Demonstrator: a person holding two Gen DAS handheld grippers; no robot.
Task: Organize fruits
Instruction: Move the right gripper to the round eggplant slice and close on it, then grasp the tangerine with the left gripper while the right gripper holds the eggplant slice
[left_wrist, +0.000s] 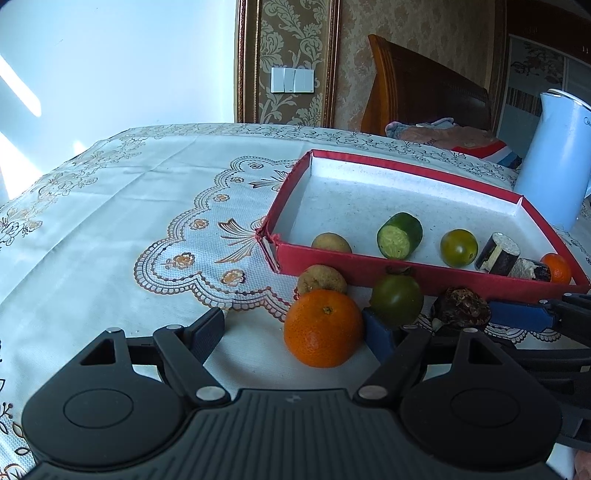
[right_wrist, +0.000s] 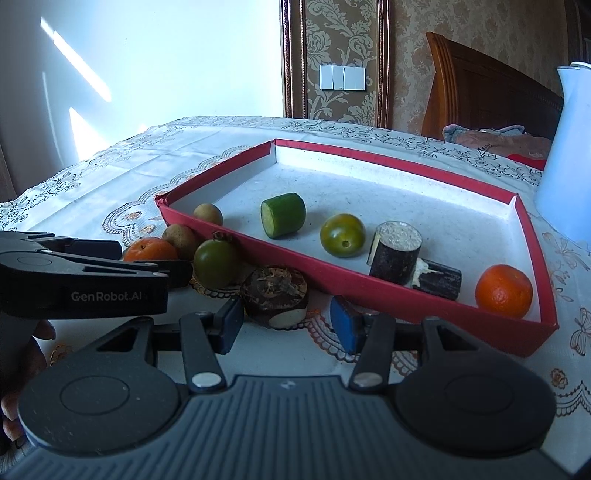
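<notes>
The left gripper (left_wrist: 295, 328) is sitting low over the table with its jaws spread wide, and the orange (left_wrist: 324, 328) on the cloth is lying between its fingers, closer to the blue-padded one; whether a pad is touching the fruit cannot be told. The right gripper (right_wrist: 286, 319) is also standing wide apart and holding nothing, with the dark brown chunk (right_wrist: 275, 297) resting on the cloth just ahead of the gap, nearer its left finger.

The lace-patterned tablecloth (left_wrist: 129, 206) is covering the whole table. On it the red tray (right_wrist: 369, 284) with the white floor is lying near both tools, and a pale blue jug (left_wrist: 554, 162) is standing just past its far right corner.

Inside the tray a cucumber piece (right_wrist: 283, 215) is lying on its side, a green tomato (right_wrist: 342, 235) is sitting to its right, and two dark-skinned cut sections (right_wrist: 397, 251) are resting together beside that, one upright and one lying down. A second orange (right_wrist: 504, 291) is sitting in the tray's near right corner, and a small tan fruit (right_wrist: 208, 214) is tucked against the near wall at the left end.

Outside, along that near wall, a second green tomato (left_wrist: 397, 299) and another tan fruit (left_wrist: 321, 280) are resting on the cloth, the latter touching the orange.
</notes>
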